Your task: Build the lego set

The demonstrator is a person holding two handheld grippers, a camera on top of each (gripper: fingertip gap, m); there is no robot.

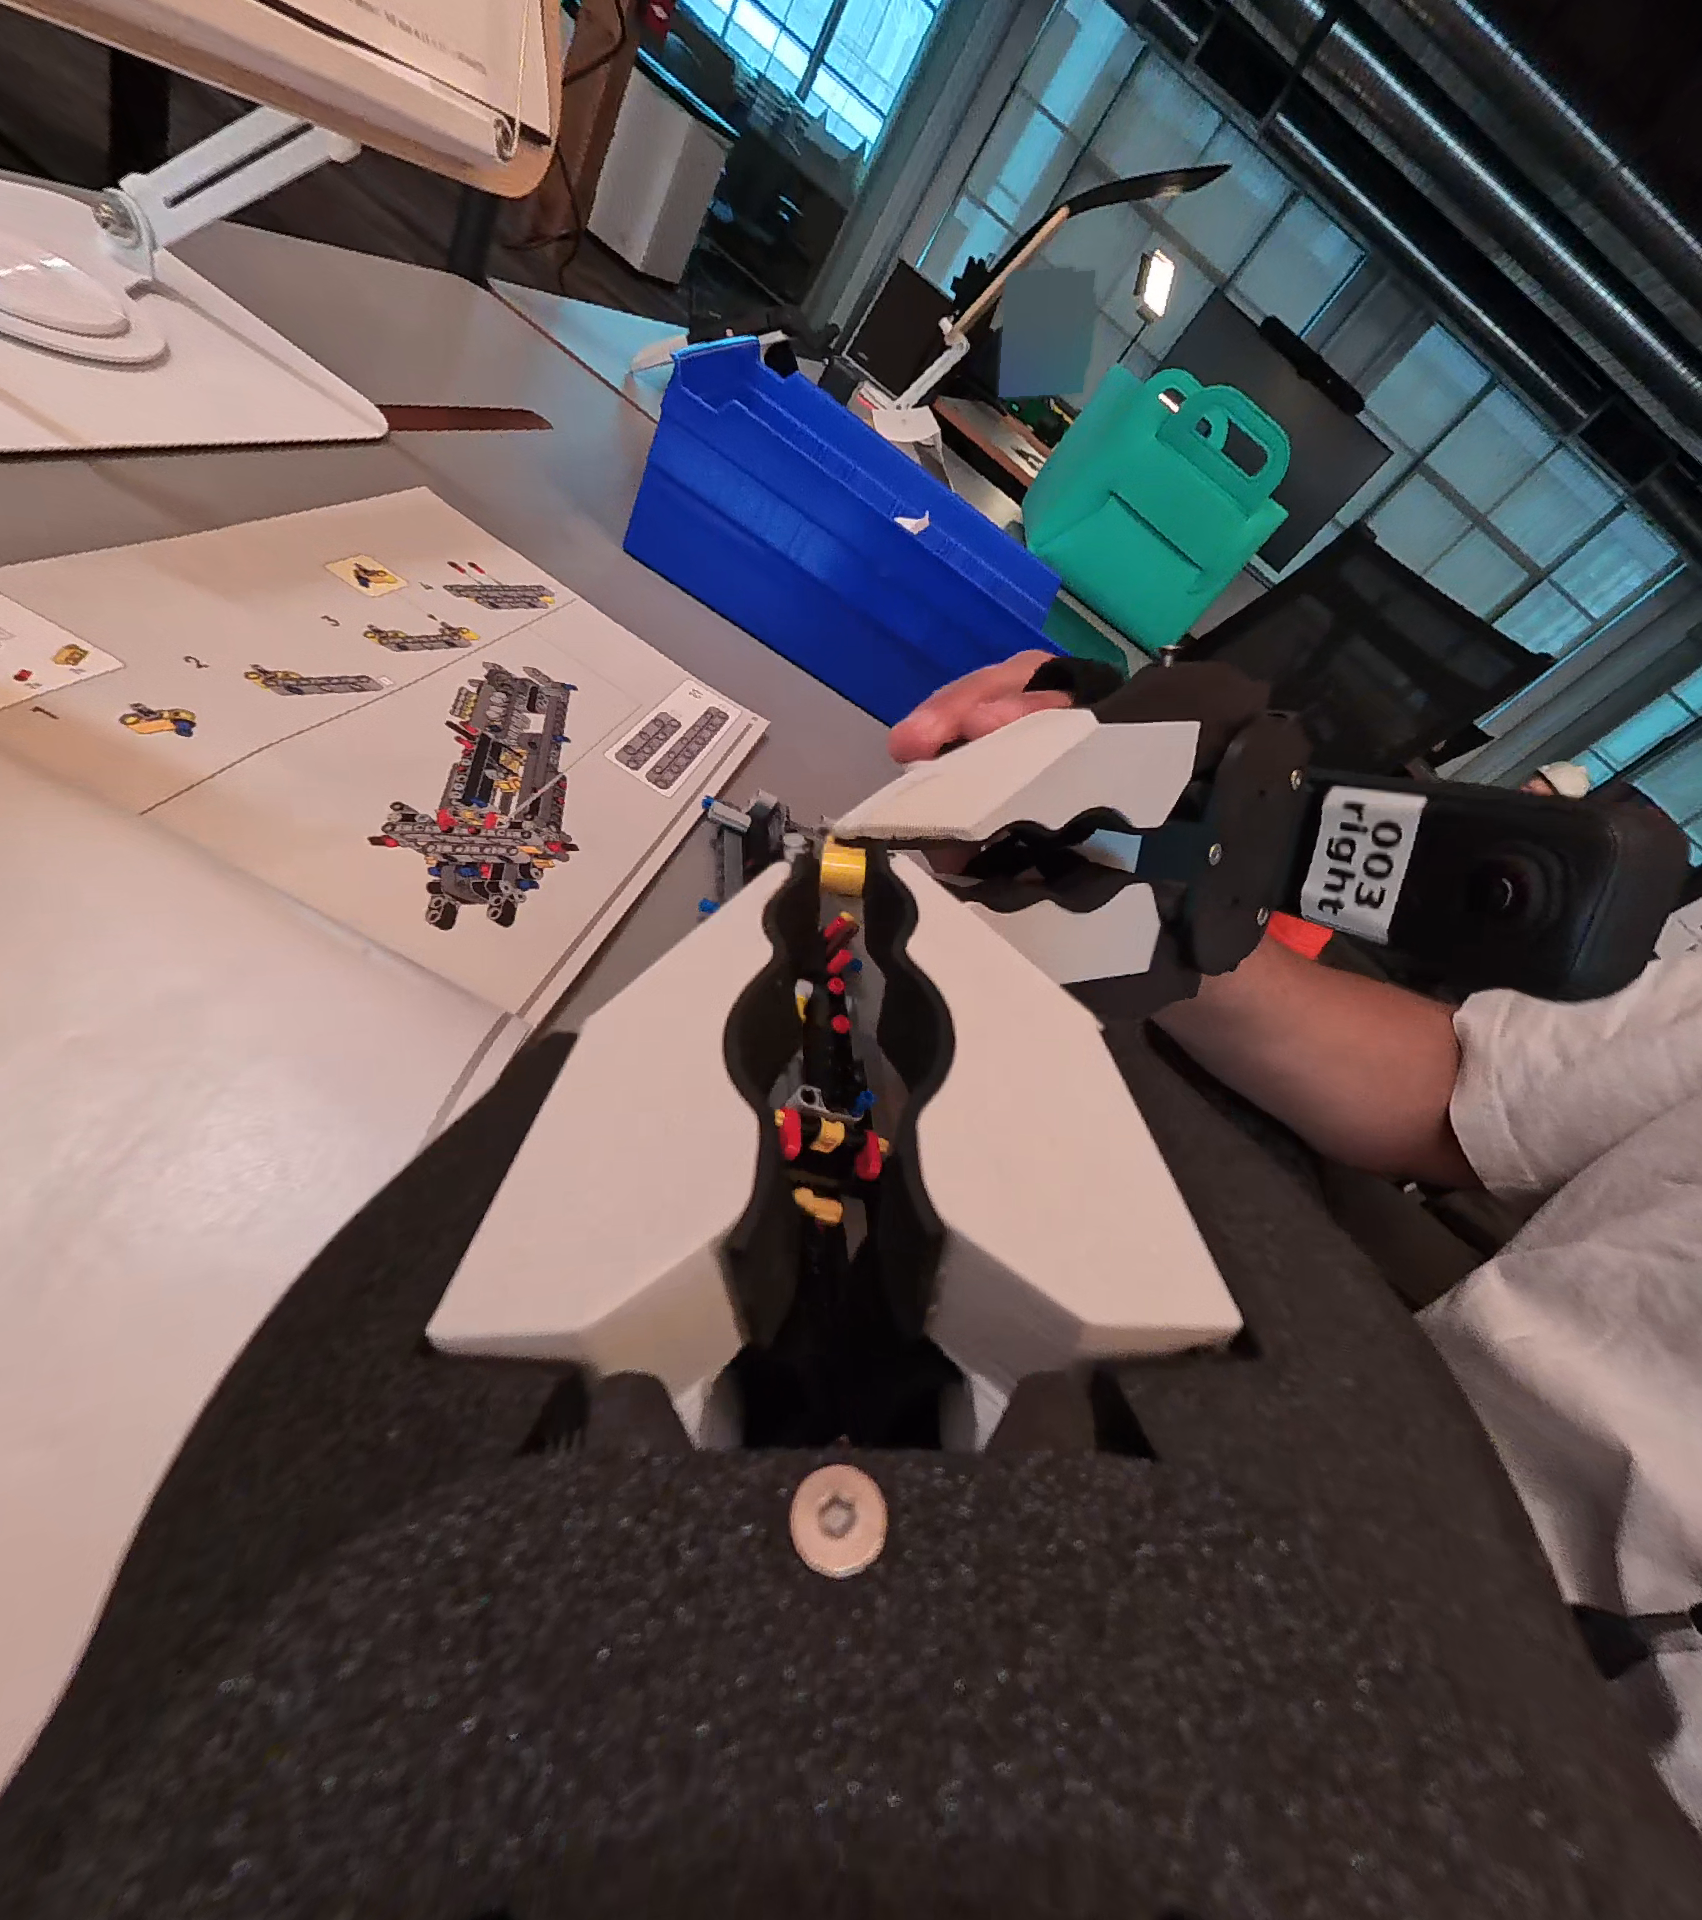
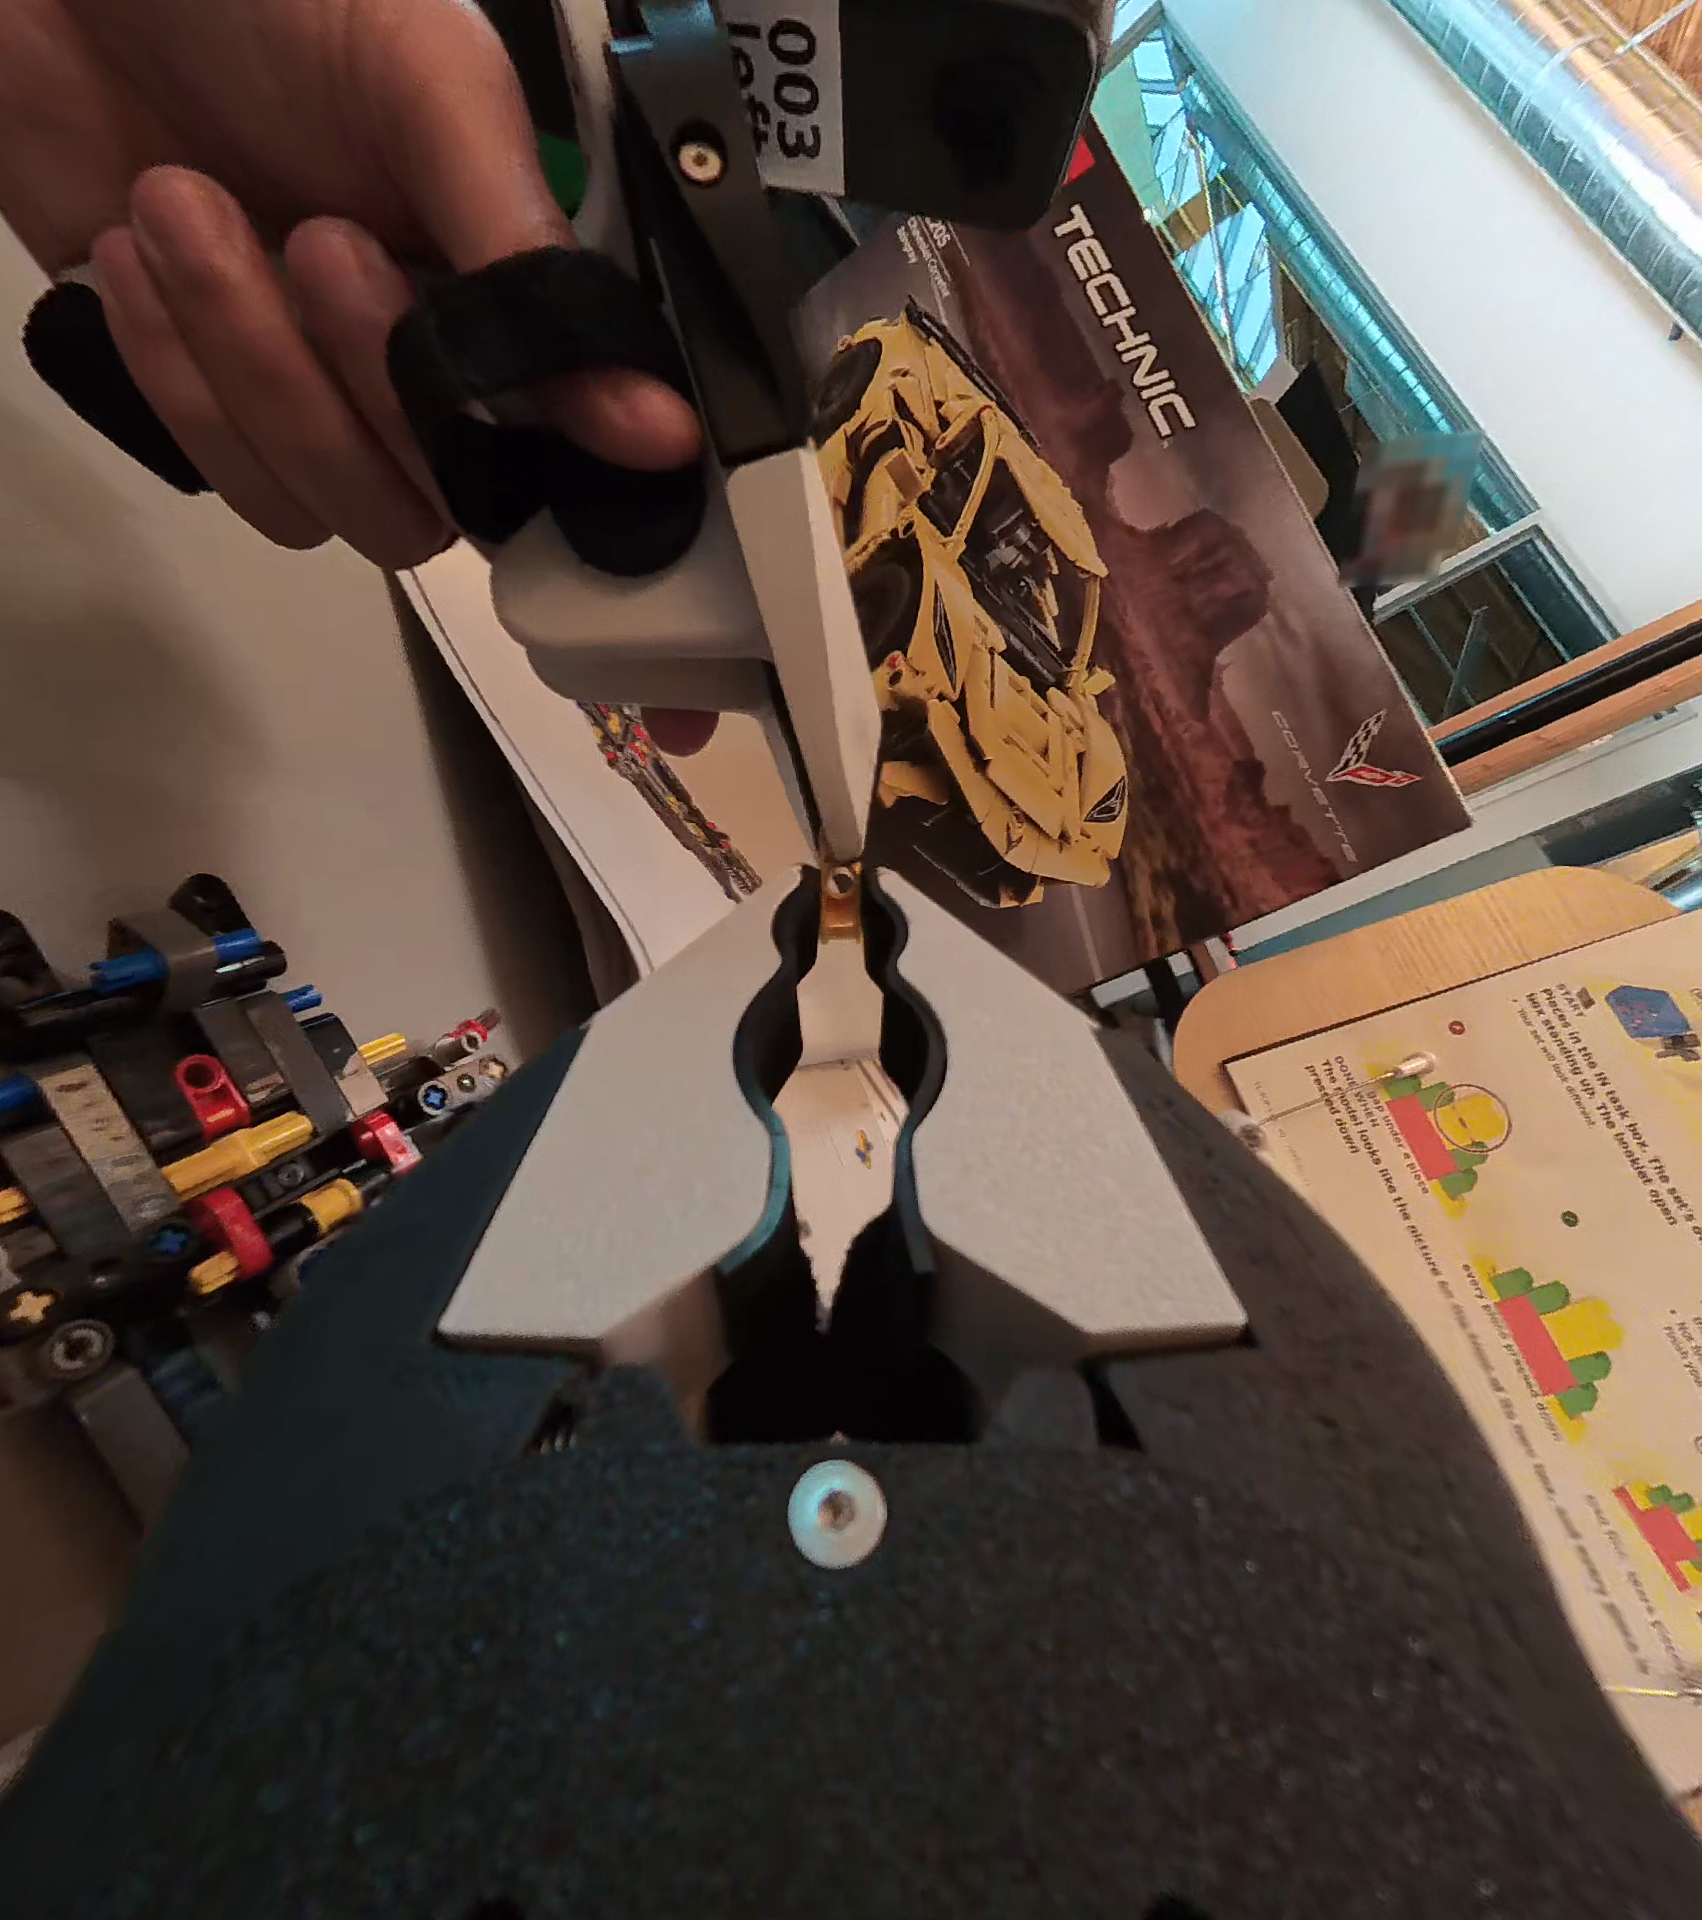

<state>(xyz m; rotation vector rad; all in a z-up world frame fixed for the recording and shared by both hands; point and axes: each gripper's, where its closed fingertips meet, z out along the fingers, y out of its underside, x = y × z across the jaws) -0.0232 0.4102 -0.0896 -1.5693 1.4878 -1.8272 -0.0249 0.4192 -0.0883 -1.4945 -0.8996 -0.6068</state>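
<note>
Two tools meet tip to tip over the desk (image 1: pixel 473 343), and a small yellow piece (image 1: pixel 842 868) sits right where they join. In the left wrist view, the left tool (image 1: pixel 839 871) has its fingers nearly together around that yellow piece at the very tips. The right tool (image 1: pixel 852 826) comes in from the side, its tips pressed close at the same spot. In the right wrist view the right tool (image 2: pixel 839 896) is drawn in to a narrow gap, with the piece (image 2: pixel 839 902) pinched between its tips and the left tool's finger bearing down from above.

Below, the half-built model (image 1: pixel 826 1132) of black beams and red, yellow and blue pins shows through the left tool's gap, so both tools seem held well above it. The open instruction booklet (image 1: pixel 473 727) lies flat beside it, a blue bin (image 1: pixel 826 530) stands farther back, and the set's box (image 2: pixel 1117 582) leans upright.

The risk, as I judge it, is the handover. The piece is tiny and held only at the tips, so an uneven squeeze or one tool letting go early could flick it onto the desk or into the model.
</note>
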